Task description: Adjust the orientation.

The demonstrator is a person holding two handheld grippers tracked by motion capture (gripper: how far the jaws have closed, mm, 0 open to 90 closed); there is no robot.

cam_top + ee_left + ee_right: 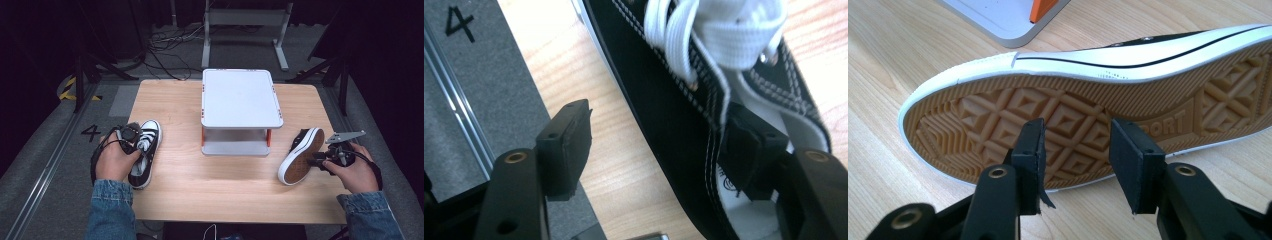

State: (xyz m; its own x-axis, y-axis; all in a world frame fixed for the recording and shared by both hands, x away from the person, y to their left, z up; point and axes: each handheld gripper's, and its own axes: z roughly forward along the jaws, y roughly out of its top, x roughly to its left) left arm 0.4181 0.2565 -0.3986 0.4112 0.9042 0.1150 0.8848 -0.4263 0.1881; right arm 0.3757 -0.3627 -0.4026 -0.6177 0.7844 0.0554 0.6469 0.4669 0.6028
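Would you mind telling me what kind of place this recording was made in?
Probably a lab or studio recording station: a lone wooden table on grey carpet marked with a black floor number 4, dark surroundings, and loose cables trailing behind.

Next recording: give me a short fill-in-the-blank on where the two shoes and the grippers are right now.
1. The left shoe stands upright, with one jaw of the left gripper inside its ____.
2. The right shoe lies on its side, its tan ____ turned toward the right gripper.
3. Between the two shoes stands a grey two-level ____.
4. The right gripper's jaws are ____, with nothing between them.

Missing words: opening; sole; shelf; open
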